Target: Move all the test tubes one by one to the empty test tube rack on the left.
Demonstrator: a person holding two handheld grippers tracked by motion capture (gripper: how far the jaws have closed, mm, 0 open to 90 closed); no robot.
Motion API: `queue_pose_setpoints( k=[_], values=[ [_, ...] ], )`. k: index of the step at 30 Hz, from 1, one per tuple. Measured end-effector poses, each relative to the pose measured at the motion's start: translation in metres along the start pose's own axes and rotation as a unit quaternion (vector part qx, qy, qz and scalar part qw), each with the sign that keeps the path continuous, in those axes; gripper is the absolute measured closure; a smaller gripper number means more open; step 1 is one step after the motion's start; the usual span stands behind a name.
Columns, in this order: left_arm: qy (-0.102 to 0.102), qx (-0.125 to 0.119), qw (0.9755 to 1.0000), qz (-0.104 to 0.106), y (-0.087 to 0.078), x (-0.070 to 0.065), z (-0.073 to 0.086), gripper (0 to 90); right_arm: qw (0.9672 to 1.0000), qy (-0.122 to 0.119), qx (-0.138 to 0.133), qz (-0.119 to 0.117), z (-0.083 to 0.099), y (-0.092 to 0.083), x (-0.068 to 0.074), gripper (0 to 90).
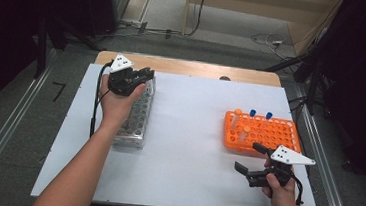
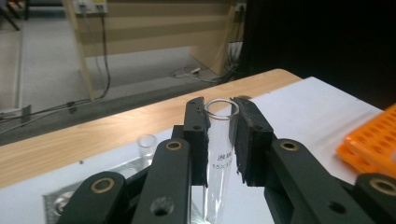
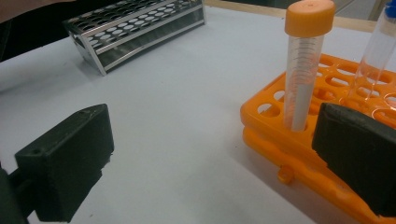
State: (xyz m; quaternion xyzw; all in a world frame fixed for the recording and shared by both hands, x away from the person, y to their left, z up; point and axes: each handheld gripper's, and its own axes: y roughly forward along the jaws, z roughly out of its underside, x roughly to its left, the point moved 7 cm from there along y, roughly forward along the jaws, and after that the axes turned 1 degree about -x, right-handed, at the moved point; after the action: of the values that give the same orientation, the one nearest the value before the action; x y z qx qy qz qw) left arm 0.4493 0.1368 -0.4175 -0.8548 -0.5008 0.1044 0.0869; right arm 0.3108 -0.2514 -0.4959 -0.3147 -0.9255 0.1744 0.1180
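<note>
Two racks bound your working space: the metal rack (image 1: 138,114) lies under your left gripper (image 1: 146,73), near the table's left and far edges, and the orange rack (image 1: 261,133) sits just ahead of your right gripper (image 1: 251,158), close to the right edge. Between them the white table (image 1: 188,133) is a wide bare stretch. Your left gripper is clamped on a clear glass test tube (image 2: 220,154), its open rim level with the tops of the black pads; the tube stands upright between them, above the metal rack's far end. Its lower end is cut off at the bottom of the left gripper view, so you cannot see whether it sits in a hole. Your right gripper hangs wide apart, grasping nothing. Just beyond its right jaw stands an orange-capped tube (image 3: 303,60) in the rack's grid of oval holes. The metal rack is shiny, perforated with round holes.
</note>
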Motion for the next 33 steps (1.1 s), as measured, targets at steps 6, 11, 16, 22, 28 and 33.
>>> queue_pose_setpoints(
  k=[6, 11, 16, 22, 28, 33],
  values=[
    [0.003, 0.0, 0.9998, -0.019, 0.007, 0.01, -0.005, 77.2, 1.0, 0.002, 0.0, 0.003, 0.0, 0.0, -0.001, 0.0],
    [-0.004, 0.001, 0.9995, -0.032, 0.017, 0.018, -0.003, 77.2, 1.0, 0.001, 0.002, 0.004, 0.001, 0.001, -0.001, 0.0],
    [-0.01, 0.002, 0.9989, -0.046, 0.026, 0.022, -0.003, 77.2, 1.0, 0.001, 0.002, 0.004, 0.001, 0.002, -0.001, 0.0],
    [-0.016, 0.007, 0.9985, -0.051, 0.034, 0.025, 0.002, 77.1, 1.0, 0.002, 0.003, 0.004, 0.002, 0.002, -0.001, 0.0],
    [-0.012, 0.025, 0.998, -0.057, 0.038, 0.024, 0.008, 77.1, 1.0, 0.001, 0.003, 0.004, 0.002, 0.002, -0.001, 0.0],
    [-0.006, 0.039, 0.9975, -0.059, 0.041, 0.023, 0.014, 77.1, 1.0, 0.0, 0.002, 0.005, 0.002, 0.002, -0.002, 0.0]
  ],
)
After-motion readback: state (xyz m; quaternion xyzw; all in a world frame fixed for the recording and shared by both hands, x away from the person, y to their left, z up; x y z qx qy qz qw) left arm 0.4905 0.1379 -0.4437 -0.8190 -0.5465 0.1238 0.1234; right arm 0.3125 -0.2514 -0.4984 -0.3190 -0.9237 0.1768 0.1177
